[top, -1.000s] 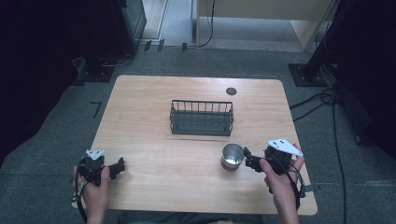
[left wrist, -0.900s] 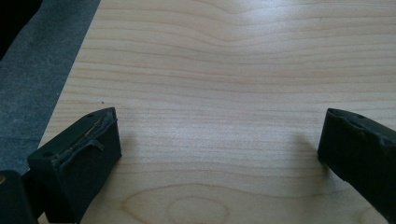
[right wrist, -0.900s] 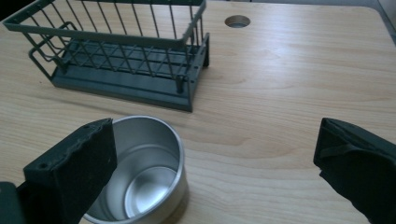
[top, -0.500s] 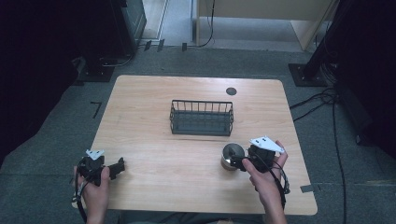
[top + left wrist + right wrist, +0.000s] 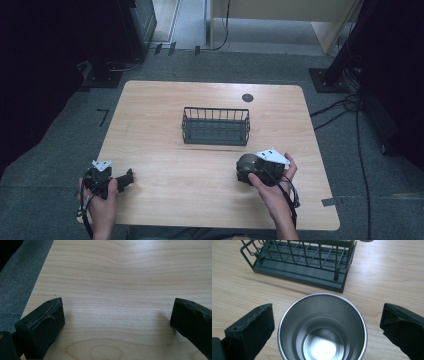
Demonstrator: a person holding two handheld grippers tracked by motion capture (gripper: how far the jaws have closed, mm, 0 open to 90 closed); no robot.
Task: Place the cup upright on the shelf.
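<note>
no readable text, label, brand or number on cup (image 5: 322, 327), basket (image 5: 299, 262), table (image 5: 165, 110) or grippers.

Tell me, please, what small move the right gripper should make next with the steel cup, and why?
Probably close the jaws. In the right gripper view the right gripper is open with the steel cup standing upright between its jaws, a gap showing on each side. The wire basket sits just beyond, so a firm hold seems needed before any lift.
</note>
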